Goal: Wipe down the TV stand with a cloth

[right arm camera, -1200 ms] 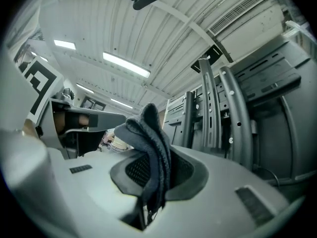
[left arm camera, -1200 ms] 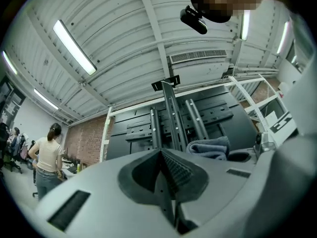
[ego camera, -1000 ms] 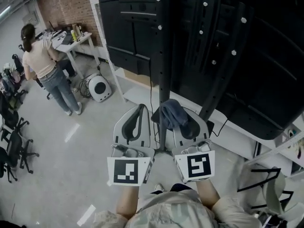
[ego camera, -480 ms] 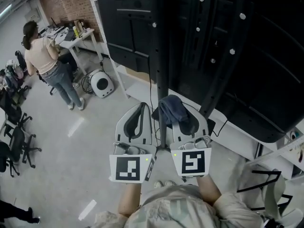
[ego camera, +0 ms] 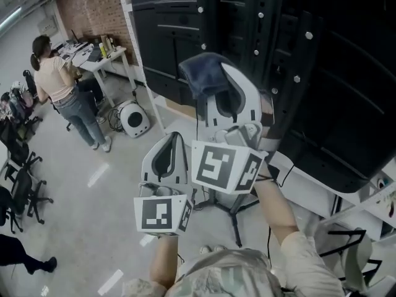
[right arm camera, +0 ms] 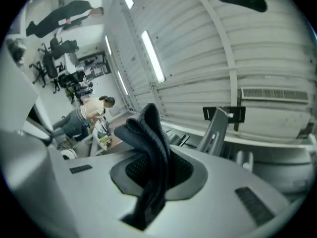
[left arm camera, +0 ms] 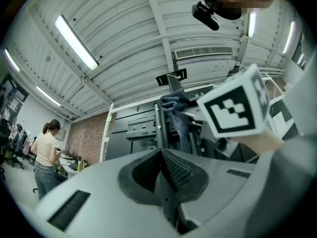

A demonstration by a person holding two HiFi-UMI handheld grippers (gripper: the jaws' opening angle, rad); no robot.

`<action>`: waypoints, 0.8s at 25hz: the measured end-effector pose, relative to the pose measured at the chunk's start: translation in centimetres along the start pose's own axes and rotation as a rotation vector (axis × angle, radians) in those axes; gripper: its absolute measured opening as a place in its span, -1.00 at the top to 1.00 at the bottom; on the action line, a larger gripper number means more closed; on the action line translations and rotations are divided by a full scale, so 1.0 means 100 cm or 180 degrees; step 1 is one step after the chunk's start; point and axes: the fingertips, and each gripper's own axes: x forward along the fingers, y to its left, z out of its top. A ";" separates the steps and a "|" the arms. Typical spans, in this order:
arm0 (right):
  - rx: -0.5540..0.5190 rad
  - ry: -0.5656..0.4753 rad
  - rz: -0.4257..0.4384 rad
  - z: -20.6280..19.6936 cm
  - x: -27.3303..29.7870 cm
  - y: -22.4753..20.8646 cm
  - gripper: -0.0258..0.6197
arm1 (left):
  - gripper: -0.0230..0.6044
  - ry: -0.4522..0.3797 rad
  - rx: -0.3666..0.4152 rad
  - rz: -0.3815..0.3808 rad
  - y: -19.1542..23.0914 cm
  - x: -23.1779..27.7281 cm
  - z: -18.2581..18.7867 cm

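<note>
Up against the upright post of the black TV stand, the right gripper is held high, its jaws pinching a dark blue cloth that bunches out past the tips. Whether the cloth touches the post cannot be told. From the right gripper view the cloth stands folded between the closed jaws of that gripper and trails down toward the camera. Lower and nearer the person, the left gripper points the same way; the left gripper view shows its jaws pressed together with nothing between them. Off to the left, well apart, a person stands at a white desk before a brick wall
</note>
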 end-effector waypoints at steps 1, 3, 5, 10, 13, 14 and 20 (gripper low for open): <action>-0.0176 -0.0017 -0.0067 0.009 0.015 -0.008 0.74 | 0.88 -0.0012 -0.0001 -0.0012 0.001 0.002 0.002; -0.0556 0.0008 -0.0187 0.024 0.041 -0.019 0.74 | 0.88 -0.0040 0.0022 -0.0027 0.003 0.005 0.006; -0.0988 0.0101 -0.0335 0.035 0.066 -0.028 0.74 | 0.88 -0.0078 0.0042 -0.0026 0.007 0.006 0.012; -0.1844 0.0405 -0.0575 0.044 0.115 -0.038 0.74 | 0.88 -0.0101 0.0008 -0.0025 0.017 0.006 0.016; -0.2130 0.0463 -0.0572 0.040 0.136 -0.028 0.74 | 0.88 -0.0093 -0.0014 -0.0016 0.021 0.006 0.014; -0.2244 0.0507 -0.0577 0.036 0.141 -0.024 0.74 | 0.88 -0.0088 -0.0018 -0.0017 0.022 0.007 0.013; -0.2573 0.0737 -0.0558 0.019 0.151 -0.010 0.74 | 0.88 -0.0040 -0.0012 -0.0021 0.029 0.006 0.006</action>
